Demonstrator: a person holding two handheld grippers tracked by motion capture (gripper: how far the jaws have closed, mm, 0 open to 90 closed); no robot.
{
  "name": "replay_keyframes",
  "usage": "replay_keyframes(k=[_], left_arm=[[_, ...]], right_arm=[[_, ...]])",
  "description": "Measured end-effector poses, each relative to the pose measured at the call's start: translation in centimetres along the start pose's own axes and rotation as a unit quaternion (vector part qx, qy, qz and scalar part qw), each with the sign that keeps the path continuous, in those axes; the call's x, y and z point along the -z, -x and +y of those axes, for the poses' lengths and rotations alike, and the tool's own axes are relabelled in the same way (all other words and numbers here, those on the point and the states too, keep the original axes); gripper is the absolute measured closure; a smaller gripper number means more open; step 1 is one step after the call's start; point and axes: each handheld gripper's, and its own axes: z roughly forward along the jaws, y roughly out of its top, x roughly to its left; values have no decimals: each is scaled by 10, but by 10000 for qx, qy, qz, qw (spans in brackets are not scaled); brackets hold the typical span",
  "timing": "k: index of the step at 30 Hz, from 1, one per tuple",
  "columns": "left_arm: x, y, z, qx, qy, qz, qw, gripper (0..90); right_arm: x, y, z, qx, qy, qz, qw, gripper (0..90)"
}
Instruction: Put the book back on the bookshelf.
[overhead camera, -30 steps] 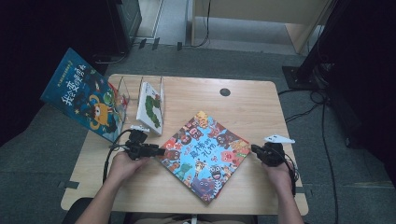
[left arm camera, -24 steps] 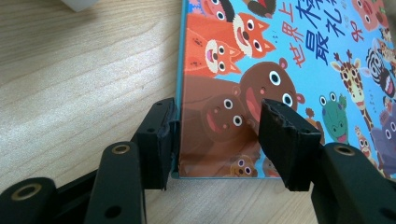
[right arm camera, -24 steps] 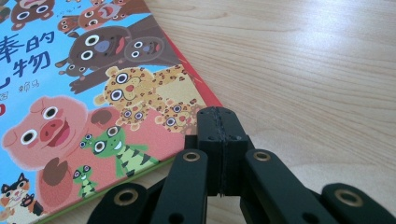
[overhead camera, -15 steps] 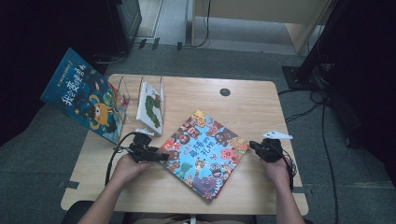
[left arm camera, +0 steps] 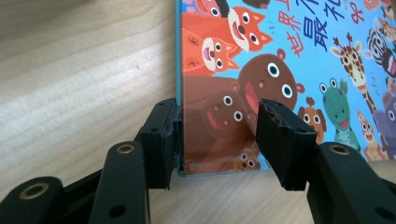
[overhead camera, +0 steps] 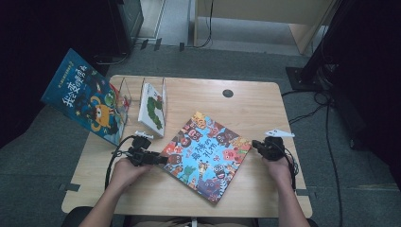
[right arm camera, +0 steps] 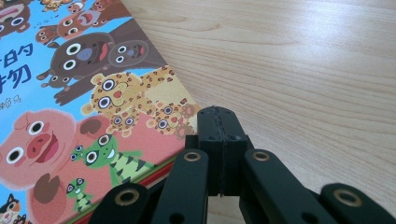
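We have the animal picture book (overhead camera: 205,149) flat on the worktop (overhead camera: 255,101), its corner between our left tool's (left arm camera: 218,135) half-spread jaws, which have just been closing. Right tool (right arm camera: 219,140), shut and empty, rests beside the opposite corner. Next: pinch and lift, likely.

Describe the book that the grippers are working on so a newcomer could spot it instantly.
On the light wooden table, look at the middle, between the person's two hands. There the large square picture book with a blue cover crowded with cartoon animals lies flat and skewed like a diamond, unlike the white book standing in the clear rack.
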Motion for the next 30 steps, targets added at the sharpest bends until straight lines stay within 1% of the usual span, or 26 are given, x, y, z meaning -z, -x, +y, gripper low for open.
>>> replay_keyframes(k=[2,6,9,14,18,21,23,25,27,30], left_arm=[[1,1,-2,1,-36,-39,10000,502],[2,4,-6,71,-71,-88,9999,502],[2,6,-8,124,-78,-74,9999,504],[3,7,-10,216,-115,-125,9996,542],[4,7,-12,353,-98,-177,9992,601],[5,8,-13,318,-173,-220,9991,615],[5,9,-14,331,-172,-233,9990,610],[5,10,-14,323,-158,-241,9991,579],[4,11,-12,332,-138,-201,9992,540],[5,9,-10,362,-129,-168,9991,498]], right_arm=[[-1,-1,1,31,-1,-16,10000,900],[-3,-2,3,33,0,-23,10000,900],[-5,-3,4,51,26,-40,10000,900],[-7,-4,6,42,36,-78,10000,900],[-10,-6,8,49,39,-67,10000,900],[-11,-7,10,66,41,-51,10000,900],[-12,-7,11,76,37,-66,9999,900],[-13,-8,12,85,37,-69,9999,900],[-14,-9,12,76,30,-65,9999,900],[-15,-9,13,112,35,-74,9999,884]])
